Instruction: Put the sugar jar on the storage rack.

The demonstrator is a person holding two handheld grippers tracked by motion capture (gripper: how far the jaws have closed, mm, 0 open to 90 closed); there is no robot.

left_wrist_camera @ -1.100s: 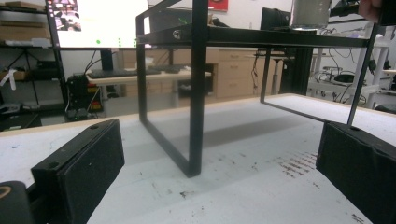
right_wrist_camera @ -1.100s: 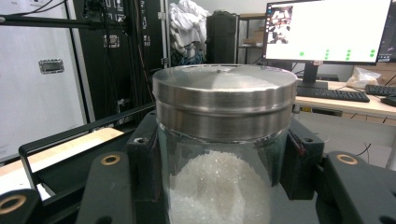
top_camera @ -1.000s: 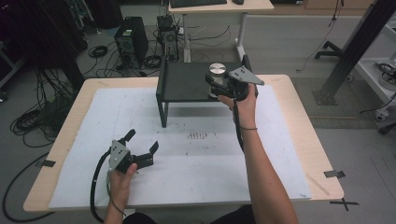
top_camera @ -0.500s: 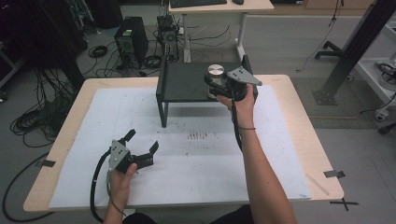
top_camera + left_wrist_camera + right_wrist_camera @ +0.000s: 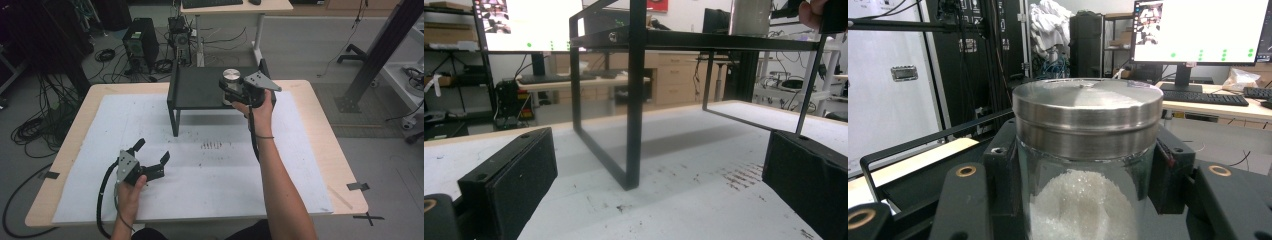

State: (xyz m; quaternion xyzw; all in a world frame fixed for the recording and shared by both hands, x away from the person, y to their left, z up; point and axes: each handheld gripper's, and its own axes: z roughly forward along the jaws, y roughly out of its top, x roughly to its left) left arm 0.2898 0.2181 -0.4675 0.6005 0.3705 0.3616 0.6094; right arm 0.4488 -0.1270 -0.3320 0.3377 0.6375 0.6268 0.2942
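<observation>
With my right arm stretched out over the table, the right gripper (image 5: 235,90) sits clamped on the glass jar (image 5: 1087,200), which stands upright on the black shelf (image 5: 197,90). Right gripper view: steel lid (image 5: 1088,107), white grains inside the jar. Left gripper (image 5: 152,157) rests low near me, jaws wide apart, holding nothing. Left gripper view: shelf leg (image 5: 634,100) straight ahead of it, paper sheet (image 5: 684,165) underneath.
</observation>
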